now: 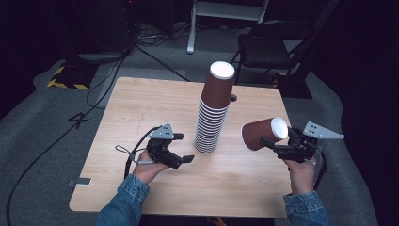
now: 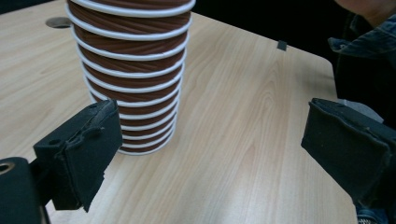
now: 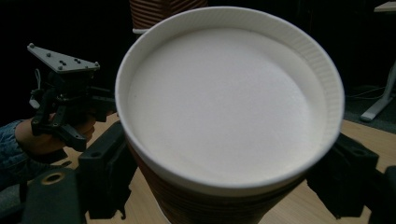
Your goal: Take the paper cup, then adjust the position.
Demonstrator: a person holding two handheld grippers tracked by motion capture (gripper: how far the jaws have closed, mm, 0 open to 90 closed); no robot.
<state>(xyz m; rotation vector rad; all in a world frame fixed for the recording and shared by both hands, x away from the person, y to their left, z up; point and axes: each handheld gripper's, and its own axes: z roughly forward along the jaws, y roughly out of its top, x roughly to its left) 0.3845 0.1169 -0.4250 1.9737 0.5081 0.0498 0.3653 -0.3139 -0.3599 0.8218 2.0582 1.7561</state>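
A tall stack of upside-down brown ribbed paper cups (image 1: 212,113) stands at the middle of the wooden table (image 1: 141,108). My left gripper (image 1: 184,148) rests low just left of the stack's foot. Its jaws are open wide in the left gripper view (image 2: 210,154), with the stack (image 2: 133,79) ahead between them, nearer the left pad (image 2: 81,149), and nothing gripped. My right gripper (image 1: 275,141) hovers right of the stack, shut on a single brown cup (image 1: 259,133) that lies tilted. The cup's white base (image 3: 224,107) faces the right gripper camera, both pads pressing its sides.
A black folding chair (image 1: 270,44) stands behind the table's far right corner. Cables (image 1: 155,56) run over the grey floor at the back left. A small round hole (image 1: 234,98) lies in the tabletop behind the stack. The person's denim sleeves (image 1: 124,202) come in at the near edge.
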